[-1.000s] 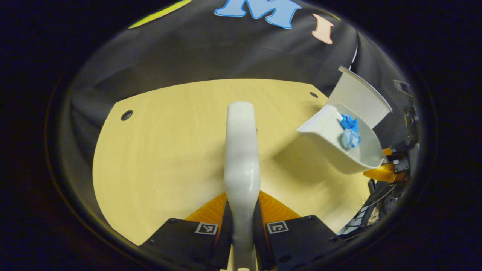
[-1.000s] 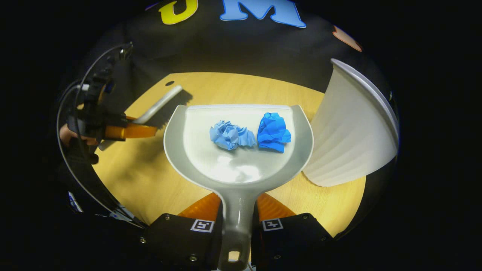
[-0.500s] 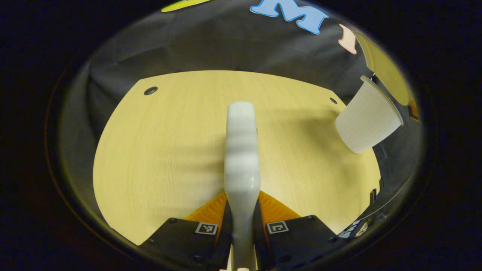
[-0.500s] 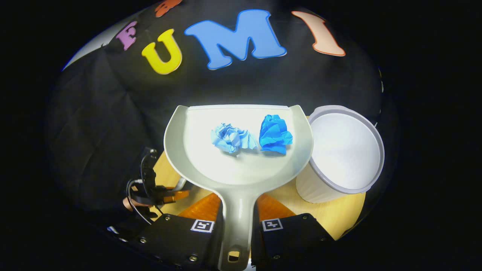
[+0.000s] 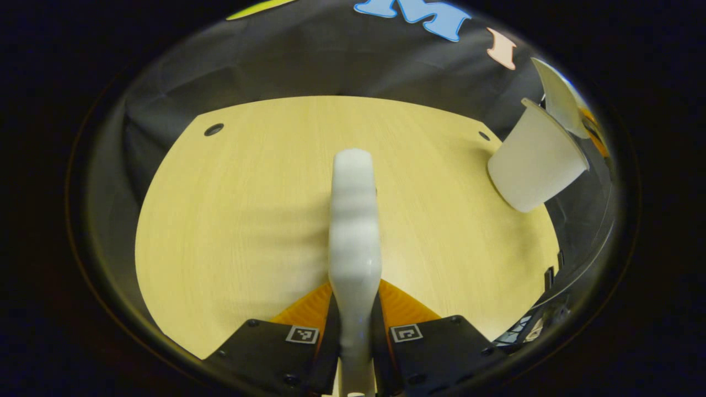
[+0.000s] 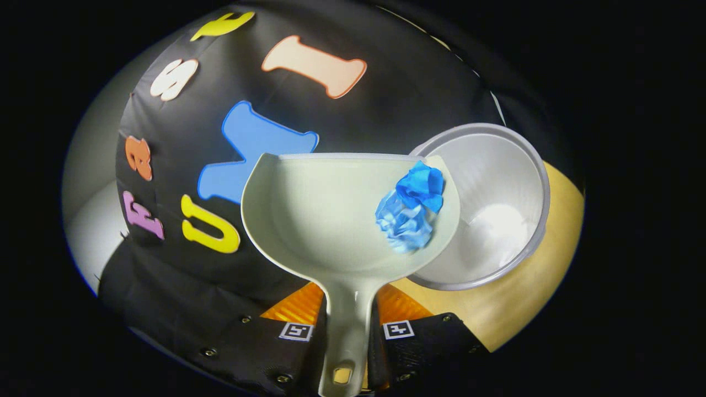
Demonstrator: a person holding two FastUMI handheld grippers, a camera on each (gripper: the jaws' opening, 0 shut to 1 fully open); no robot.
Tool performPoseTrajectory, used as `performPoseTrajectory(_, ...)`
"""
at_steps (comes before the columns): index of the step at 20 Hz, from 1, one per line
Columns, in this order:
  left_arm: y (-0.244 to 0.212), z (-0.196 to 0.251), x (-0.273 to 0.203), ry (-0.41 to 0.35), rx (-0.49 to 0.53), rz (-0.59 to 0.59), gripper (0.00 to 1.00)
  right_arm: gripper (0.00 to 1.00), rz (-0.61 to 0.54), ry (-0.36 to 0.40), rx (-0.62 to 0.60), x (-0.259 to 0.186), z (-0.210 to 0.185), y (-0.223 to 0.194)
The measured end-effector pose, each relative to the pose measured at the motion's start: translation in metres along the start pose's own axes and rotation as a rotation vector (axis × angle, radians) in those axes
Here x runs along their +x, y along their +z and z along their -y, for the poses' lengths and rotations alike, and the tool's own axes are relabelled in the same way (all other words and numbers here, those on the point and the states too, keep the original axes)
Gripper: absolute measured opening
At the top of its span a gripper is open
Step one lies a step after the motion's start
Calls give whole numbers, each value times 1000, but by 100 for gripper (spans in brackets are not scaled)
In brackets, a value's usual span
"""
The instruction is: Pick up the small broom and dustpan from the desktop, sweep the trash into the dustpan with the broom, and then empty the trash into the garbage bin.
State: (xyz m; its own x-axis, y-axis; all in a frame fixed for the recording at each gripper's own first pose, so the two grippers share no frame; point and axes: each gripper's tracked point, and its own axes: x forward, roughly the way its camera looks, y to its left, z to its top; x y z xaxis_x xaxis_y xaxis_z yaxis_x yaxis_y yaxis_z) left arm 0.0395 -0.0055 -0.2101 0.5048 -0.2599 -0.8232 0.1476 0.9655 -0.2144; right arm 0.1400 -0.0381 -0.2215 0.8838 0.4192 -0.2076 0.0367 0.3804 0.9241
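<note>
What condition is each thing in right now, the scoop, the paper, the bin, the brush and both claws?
dustpan: tilted sideways over the bin, gripped by its handle.
paper balls: bunched at the dustpan's low edge, not yet dropped.
garbage bin: upright, looks empty.
broom: held above the desktop.
left claw: shut on the broom.
right claw: shut on the dustpan.

The dustpan [image 6: 331, 220] now tilts sideways over the bin [image 6: 496, 220], and both paper balls [image 6: 411, 212] slide against its lower wall.
</note>
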Motion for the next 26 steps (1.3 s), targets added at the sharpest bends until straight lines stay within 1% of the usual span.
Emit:
performPoseTrajectory(3, -3, 5, 0, -8, 20, -8, 35, 32, 44, 57, 127, 2, -5, 8)
performPoseTrajectory(4, -4, 6, -1, -11, 26, -11, 33, 31, 64, 102, 204, -1, -8, 12)
performPoseTrajectory(5, -5, 7, -3, -13, 27, -14, 35, 31, 76, 139, 263, -3, -8, 17)
performPoseTrajectory(6, -8, 12, -3, -17, 33, -20, 33, 31, 99, 203, 362, -6, -12, 25)
performPoseTrajectory(7, -11, 14, -3, -19, 40, -23, 35, 31, 109, 237, 411, -9, -14, 27)
performPoseTrajectory(8, -12, 16, -2, -21, 45, -26, 33, 31, 112, 260, 441, -9, -15, 29)
performPoseTrajectory(10, -14, 18, -2, -26, 51, -28, 33, 31, 111, 304, 492, -11, -23, 26)
performPoseTrajectory(11, -13, 17, -3, -27, 53, -30, 35, 31, 111, 322, 510, -9, -28, 27)
performPoseTrajectory(12, -14, 16, -4, -28, 55, -31, 33, 31, 103, 334, 516, -3, -26, 25)
performPoseTrajectory(16, -15, 11, -6, -25, 54, -32, 33, 31, 92, 368, 518, -2, -30, 23)
performPoseTrajectory(20, -15, 5, -7, -19, 49, -31, 33, 31, 86, 325, 417, -3, -25, 20)
performPoseTrajectory(21, -16, 3, -8, -16, 46, -32, 33, 31, 83, 306, 374, -4, -24, 20)
performPoseTrajectory(22, -16, 1, -8, -13, 44, -33, 35, 31, 73, 274, 303, -1, -24, 14)
performPoseTrajectory(23, -18, -1, -8, -8, 39, -35, 33, 31, 64, 250, 246, 4, -24, 9)
performPoseTrajectory(24, -20, -6, -10, 7, 40, -38, 35, 31, 30, 175, 70, 19, -20, -8)
performPoseTrajectory(25, -22, -7, -10, 16, 41, -40, 35, 31, 16, 148, 6, 20, -19, -15)
performPoseTrajectory(26, -24, -10, -12, 23, 39, -44, 35, 31, -7, 90, -124, 26, -10, -25)
